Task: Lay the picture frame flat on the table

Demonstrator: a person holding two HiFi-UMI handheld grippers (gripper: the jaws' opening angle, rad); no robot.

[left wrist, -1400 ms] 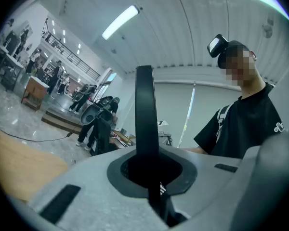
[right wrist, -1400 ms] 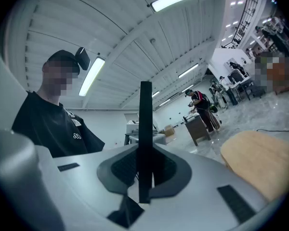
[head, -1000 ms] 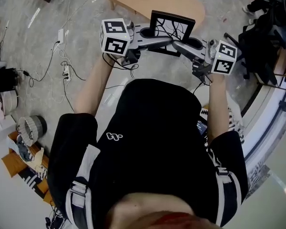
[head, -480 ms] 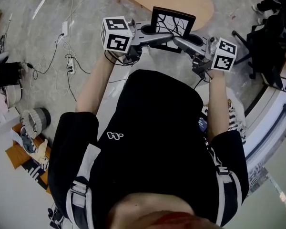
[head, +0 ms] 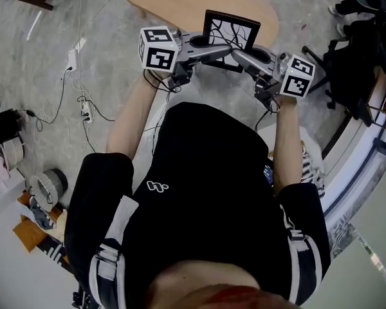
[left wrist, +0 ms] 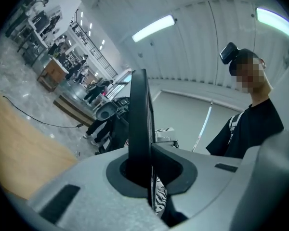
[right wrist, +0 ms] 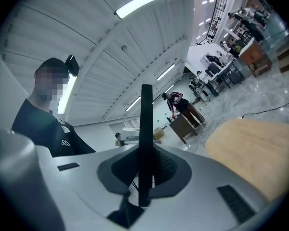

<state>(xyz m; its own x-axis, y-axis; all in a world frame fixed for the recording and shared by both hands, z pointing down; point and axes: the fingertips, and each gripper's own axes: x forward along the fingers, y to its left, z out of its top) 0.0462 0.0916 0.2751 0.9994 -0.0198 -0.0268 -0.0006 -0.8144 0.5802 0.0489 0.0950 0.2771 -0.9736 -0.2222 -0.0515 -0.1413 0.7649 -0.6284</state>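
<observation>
Now carrying the picture frame (head: 230, 34) upright in mid-air, clamped edge-on between the closed jaws of the left gripper (head: 219, 53) and likewise of the right gripper (head: 240, 56), clear of any surface. Judged as the transport step, with the light wooden table (head: 180, 2) lying ahead of and below both grippers, not yet reached. Next: lower both grippers together over the tabletop, tip the frame flat, then release.

It was a large open lab or workshop hall, with strip lights (right wrist: 140, 2) along a ribbed ceiling and rows of desks (right wrist: 216, 57) far off. Cables (head: 63, 89) and a power strip (head: 85, 113) trailed over the polished stone floor (head: 38, 44).
</observation>
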